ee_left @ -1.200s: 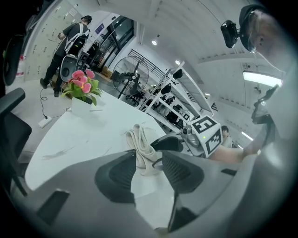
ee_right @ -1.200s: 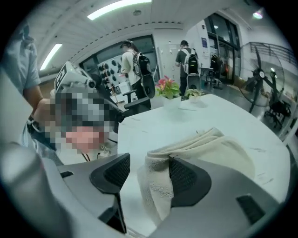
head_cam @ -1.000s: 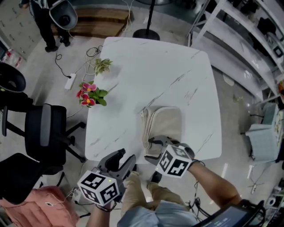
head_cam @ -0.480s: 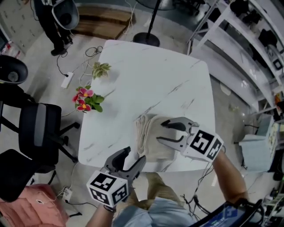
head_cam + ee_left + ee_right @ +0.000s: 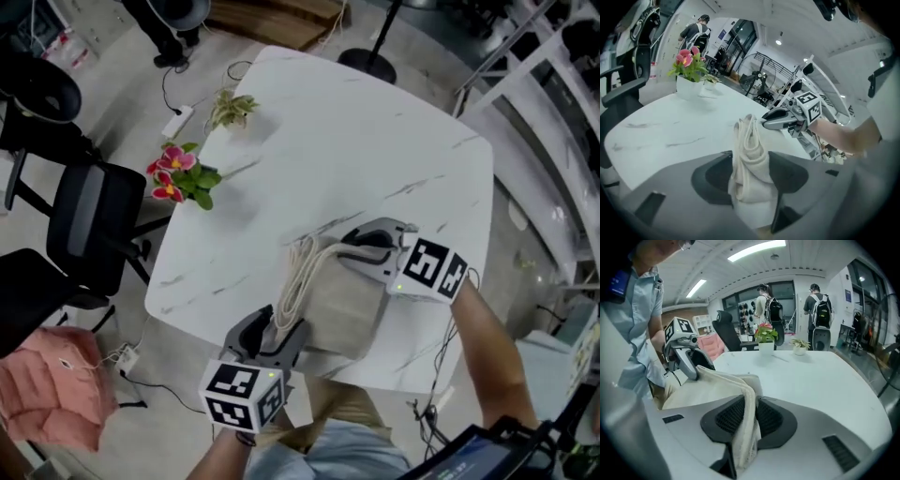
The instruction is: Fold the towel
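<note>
Bunched cream towel [image 5: 336,302], marble-veined table [image 5: 356,141]

Towel [image 5: 342,305]: cream cloth, matt, soft. Table [image 5: 356,141]: smooth white marble-look top, slight sheen.

In the head view the left gripper [image 5: 279,323], whose fingers have just been opening with the towel [image 5: 337,300] between them, covers the towel's corner at 6 o'clock and the desk [image 5: 356,141] edge under it. The right gripper [image 5: 349,247], whose fingers have just been closing on a fold, hides the cloth inside them. A person [image 5: 169,33] at 11 o'clock is cut by the top edge, and a screen [image 5: 478,455] at 5 o'clock by the bottom edge. In the right gripper view two people [image 5: 769,310] at 12 o'clock are too small for detail.
</note>
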`<state>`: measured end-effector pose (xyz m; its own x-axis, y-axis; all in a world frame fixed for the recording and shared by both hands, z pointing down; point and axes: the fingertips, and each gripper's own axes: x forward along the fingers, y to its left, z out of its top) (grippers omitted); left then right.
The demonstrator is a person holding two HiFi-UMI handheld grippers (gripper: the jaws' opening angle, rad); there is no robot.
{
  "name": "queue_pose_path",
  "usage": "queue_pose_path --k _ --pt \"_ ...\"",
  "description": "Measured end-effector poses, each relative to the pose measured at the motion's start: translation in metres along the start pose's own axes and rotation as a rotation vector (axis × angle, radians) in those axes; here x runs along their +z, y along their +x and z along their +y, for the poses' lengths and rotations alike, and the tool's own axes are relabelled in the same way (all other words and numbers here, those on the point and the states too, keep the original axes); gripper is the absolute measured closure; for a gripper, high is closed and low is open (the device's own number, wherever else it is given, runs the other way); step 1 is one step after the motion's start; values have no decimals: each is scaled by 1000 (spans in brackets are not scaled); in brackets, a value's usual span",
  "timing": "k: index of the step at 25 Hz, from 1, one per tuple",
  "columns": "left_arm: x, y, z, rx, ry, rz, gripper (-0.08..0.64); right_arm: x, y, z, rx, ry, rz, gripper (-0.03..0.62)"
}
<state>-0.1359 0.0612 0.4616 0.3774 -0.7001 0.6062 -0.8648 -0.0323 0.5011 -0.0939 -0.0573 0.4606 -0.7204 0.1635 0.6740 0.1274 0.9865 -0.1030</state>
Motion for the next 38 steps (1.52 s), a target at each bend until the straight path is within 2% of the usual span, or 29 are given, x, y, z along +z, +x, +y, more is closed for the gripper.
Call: queue_pose_path --k 1,3,8,10,17,21,25,28,29,31,32,33,34,36,38 --pt "0 1 2 19 -5 -3 356 1 1 -1 9 -26 -12 513" --pt "0 1 4 33 -33 -15 415 8 -1 -1 24 -72 -59 531" --pt "-4 1 6 18 -97 -26 442 47 -28 4 43 -107 -264 523" --pt "-5 0 6 5 -115 -25 449 57 -33 7 55 -105 -287 523" --pt "-6 -1 9 -31 -157 -4 469 71 4 -7 79 -75 -250 520" --pt "-8 -3 11 -52 -206 -9 473 58 45 -20 70 -21 -136 514" --pt "-8 -9 17 -77 -321 -46 476 41 78 -22 68 -10 3 509" --pt "-7 -7 23 -96 -429 -68 480 41 85 -20 70 -32 24 517" --pt "-6 -6 24 -105 -458 -73 485 44 82 -21 69 -43 20 502" --pt "-5 -7 23 -120 -489 -78 485 60 62 -23 81 -16 -33 330" --pt "-5 -8 22 -124 -495 -77 485 74 47 -25 77 8 -86 283" --pt "-7 -9 22 -124 -498 -75 486 88 29 -27 55 21 -150 281" --pt "-8 -9 21 -122 -503 -73 486 101 11 -27 23 15 -214 289" --pt "-10 -11 21 -119 -520 -72 485 113 -18 -12 8 -25 -294 427" --pt "-10 -14 18 -121 -542 -71 486 94 -29 33 111 -51 -240 504"
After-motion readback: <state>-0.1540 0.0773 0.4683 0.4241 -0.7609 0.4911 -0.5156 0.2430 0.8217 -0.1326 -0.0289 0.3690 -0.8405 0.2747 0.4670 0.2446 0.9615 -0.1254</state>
